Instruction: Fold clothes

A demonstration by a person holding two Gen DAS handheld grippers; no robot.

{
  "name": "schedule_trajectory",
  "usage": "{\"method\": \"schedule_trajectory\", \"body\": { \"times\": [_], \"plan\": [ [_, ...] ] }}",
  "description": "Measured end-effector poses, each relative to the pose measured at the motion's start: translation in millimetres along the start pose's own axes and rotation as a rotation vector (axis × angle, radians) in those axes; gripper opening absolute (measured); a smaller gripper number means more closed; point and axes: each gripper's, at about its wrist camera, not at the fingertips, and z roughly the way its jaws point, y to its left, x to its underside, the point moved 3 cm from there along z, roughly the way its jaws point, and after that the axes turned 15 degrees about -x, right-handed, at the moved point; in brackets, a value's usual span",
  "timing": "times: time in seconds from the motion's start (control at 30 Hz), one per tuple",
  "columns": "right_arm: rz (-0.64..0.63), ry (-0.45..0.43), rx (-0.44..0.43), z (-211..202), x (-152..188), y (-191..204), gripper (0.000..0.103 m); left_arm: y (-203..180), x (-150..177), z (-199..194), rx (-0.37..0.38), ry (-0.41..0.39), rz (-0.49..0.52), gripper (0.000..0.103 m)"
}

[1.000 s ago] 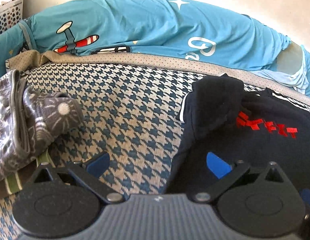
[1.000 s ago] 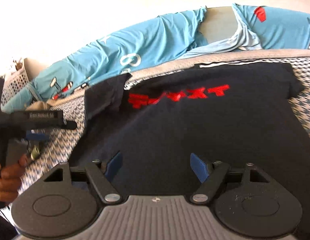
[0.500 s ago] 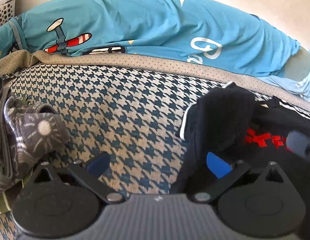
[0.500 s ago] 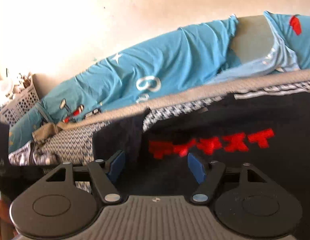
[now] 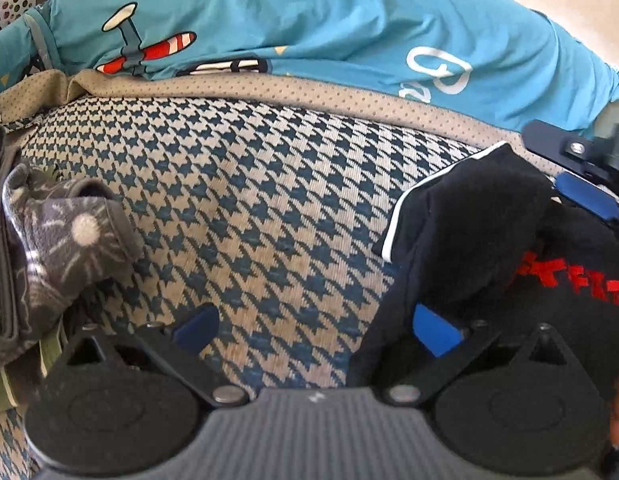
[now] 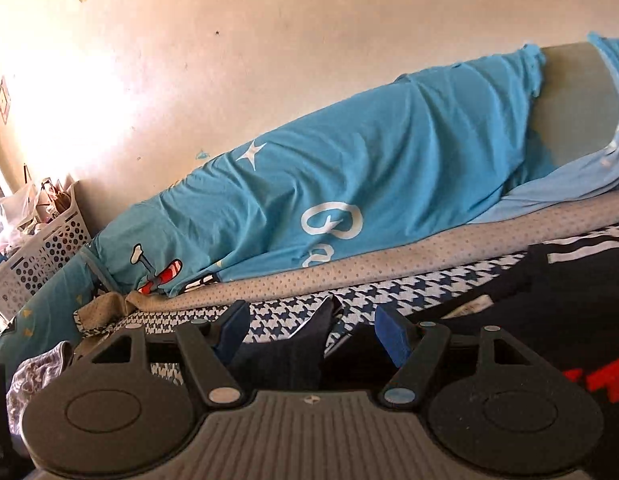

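Note:
A black T-shirt (image 5: 557, 304) with red lettering lies on the houndstooth bed cover (image 5: 249, 216), its sleeve (image 5: 469, 224) folded up. It also shows in the right wrist view (image 6: 549, 312). My left gripper (image 5: 315, 326) is open, low over the cover at the shirt's left edge, its right finger on the black cloth. My right gripper (image 6: 313, 330) is open, with the sleeve tip (image 6: 309, 344) standing between its fingers. Part of the right gripper shows in the left wrist view (image 5: 581, 176), just behind the sleeve.
A grey patterned folded garment (image 5: 49, 256) lies at the left. A teal printed sheet (image 5: 309, 24) covers a long bolster along the wall, also in the right wrist view (image 6: 349, 208). A white perforated basket (image 6: 41, 264) stands at the far left.
My right gripper has dropped low and moved left to the folded sleeve, which now stands between its fingers. My left gripper has edged forward; the right gripper now shows behind the sleeve.

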Motion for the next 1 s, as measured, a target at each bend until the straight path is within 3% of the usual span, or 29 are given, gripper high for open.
{"method": "schedule_trajectory", "body": {
  "times": [0.27,0.4,0.5,1.0],
  "plan": [
    [0.002,0.066,-0.002,35,13,-11,0.069,1,1,5,0.005,0.037,0.000,0.103],
    [0.030,0.104,-0.043,43,19,-14,0.034,-1,1,4,-0.002,0.046,0.008,0.103],
    [0.024,0.109,-0.053,41,20,-13,0.018,-2,1,2,-0.004,0.051,0.015,0.103],
    [0.001,0.004,-0.070,-22,7,13,0.012,-10,-5,-26,0.073,0.026,0.033,0.103]
  ]
}}
